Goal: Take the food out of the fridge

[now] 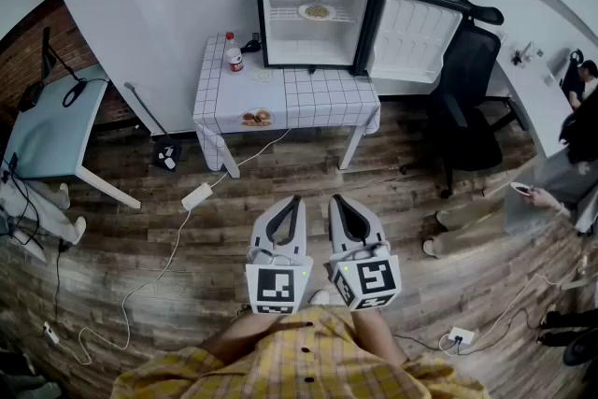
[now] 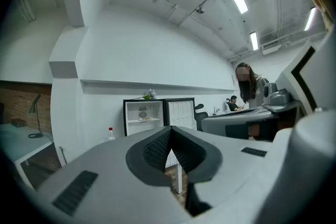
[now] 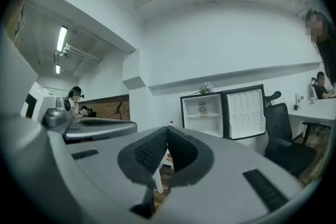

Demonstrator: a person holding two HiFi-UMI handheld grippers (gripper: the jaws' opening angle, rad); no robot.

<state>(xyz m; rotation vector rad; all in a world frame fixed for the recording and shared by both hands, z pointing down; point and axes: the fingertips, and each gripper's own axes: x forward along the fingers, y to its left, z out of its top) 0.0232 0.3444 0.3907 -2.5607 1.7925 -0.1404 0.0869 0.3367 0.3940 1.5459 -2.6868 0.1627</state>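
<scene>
A small black fridge (image 1: 313, 14) stands on a white tiled table (image 1: 280, 98) with its door (image 1: 411, 33) swung open to the right. A plate of food (image 1: 317, 12) rests on its upper shelf; the same plate of food (image 2: 143, 118) (image 3: 202, 115) shows small in both gripper views. My left gripper (image 1: 295, 198) and right gripper (image 1: 336, 198) hover side by side over the wooden floor, well short of the table. Both point level toward the fridge with jaws shut and nothing between them.
A red-capped bottle (image 1: 234, 53) and a plate of food (image 1: 256, 118) sit on the table's left part. A black office chair (image 1: 467, 98) stands right of the fridge door. A power strip and cable (image 1: 197, 196) lie on the floor. A seated person (image 1: 551, 187) is at the right.
</scene>
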